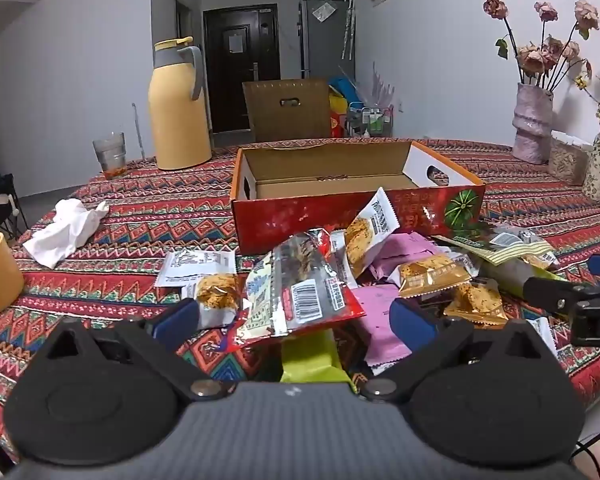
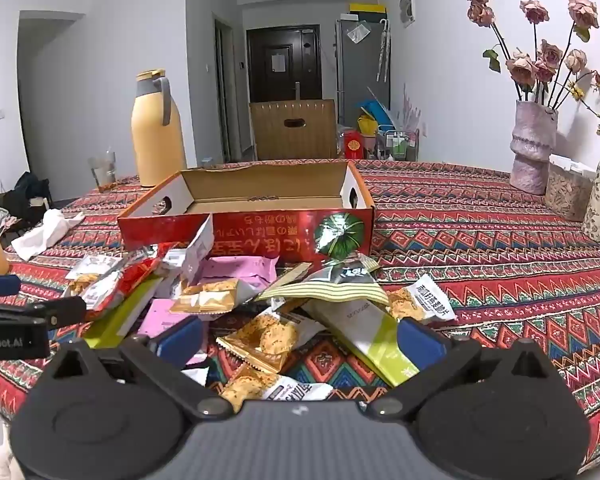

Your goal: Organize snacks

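left view: left gripper (image 1: 294,318) gapes wide, holding nothing, over the snacks (image 1: 340,276) piled on the table (image 1: 140,208) before the empty box (image 1: 340,200). right view: right gripper (image 2: 300,340) also wide and empty, above the same pile, thermos (image 2: 156,132) behind.

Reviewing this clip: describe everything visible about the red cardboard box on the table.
The red cardboard box is a shallow, open-topped tray of corrugated card, plain brown inside and glossy red outside, with printed characters appearing upside down and a green melon picture near its right front corner. Both white end walls have oval handle cut-outs. It looks empty and sits flat on the patterned tablecloth, behind the pile of snack packets; a few packets lean against its front wall.
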The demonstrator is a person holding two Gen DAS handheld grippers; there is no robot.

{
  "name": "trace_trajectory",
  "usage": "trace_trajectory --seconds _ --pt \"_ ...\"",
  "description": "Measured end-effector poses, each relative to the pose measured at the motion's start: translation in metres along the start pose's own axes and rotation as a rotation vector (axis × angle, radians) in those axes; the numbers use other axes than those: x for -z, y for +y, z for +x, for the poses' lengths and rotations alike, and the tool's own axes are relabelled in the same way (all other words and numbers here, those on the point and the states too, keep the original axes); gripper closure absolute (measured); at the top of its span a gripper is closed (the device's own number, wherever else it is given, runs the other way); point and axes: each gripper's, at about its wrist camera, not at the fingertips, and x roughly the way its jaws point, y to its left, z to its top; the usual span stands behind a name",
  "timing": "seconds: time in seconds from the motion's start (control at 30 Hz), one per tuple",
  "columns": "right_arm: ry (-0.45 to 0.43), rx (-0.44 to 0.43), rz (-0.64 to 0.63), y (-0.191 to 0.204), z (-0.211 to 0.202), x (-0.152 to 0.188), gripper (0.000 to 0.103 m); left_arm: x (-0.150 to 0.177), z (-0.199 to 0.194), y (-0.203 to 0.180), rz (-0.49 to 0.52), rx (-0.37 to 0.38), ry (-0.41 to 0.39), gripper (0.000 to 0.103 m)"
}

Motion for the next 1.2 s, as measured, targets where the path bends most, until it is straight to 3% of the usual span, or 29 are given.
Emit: trace_trajectory --seconds 0.47,1.2 --pt "0.039 0.011 -0.004 0.004 0.013 0.003 0.000 0.005 0.011 0.003 -0.026 0.040 0.026 0.000" --pt "0.044 0.016 -0.006 0.002 0.013 0.004 0.000 0.005 0.012 0.005 -0.040 0.038 0.020 0.000"
